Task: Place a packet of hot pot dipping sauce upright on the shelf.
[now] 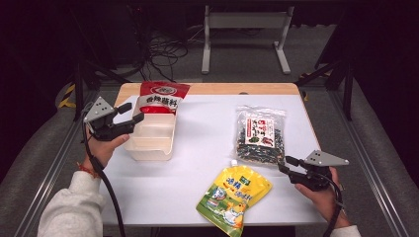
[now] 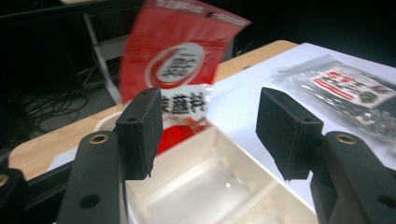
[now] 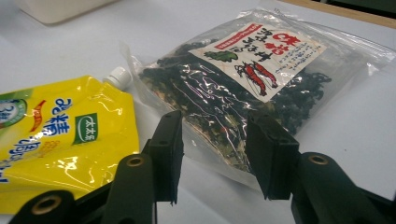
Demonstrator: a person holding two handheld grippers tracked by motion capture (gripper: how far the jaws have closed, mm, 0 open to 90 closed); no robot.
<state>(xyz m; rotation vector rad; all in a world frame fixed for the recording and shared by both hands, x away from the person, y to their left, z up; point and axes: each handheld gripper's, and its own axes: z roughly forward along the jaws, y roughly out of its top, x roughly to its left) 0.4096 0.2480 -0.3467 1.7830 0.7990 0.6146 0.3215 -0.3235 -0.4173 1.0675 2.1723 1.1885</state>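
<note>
White tabletop: left gripper (image 1: 131,113), jaws spread and empty, sits at nine o'clock of the cream tray (image 1: 153,138); right gripper (image 1: 285,164), jaws apart, straddles the seaweed bag (image 1: 260,134) corner.

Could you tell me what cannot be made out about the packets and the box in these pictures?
- Red packet: print blurred in the left gripper view; its lower end is hidden inside the cream box.
- Yellow pouch: cut off by the left edge of the right gripper view.
- Seaweed bag: label text too small in the high view.
</note>
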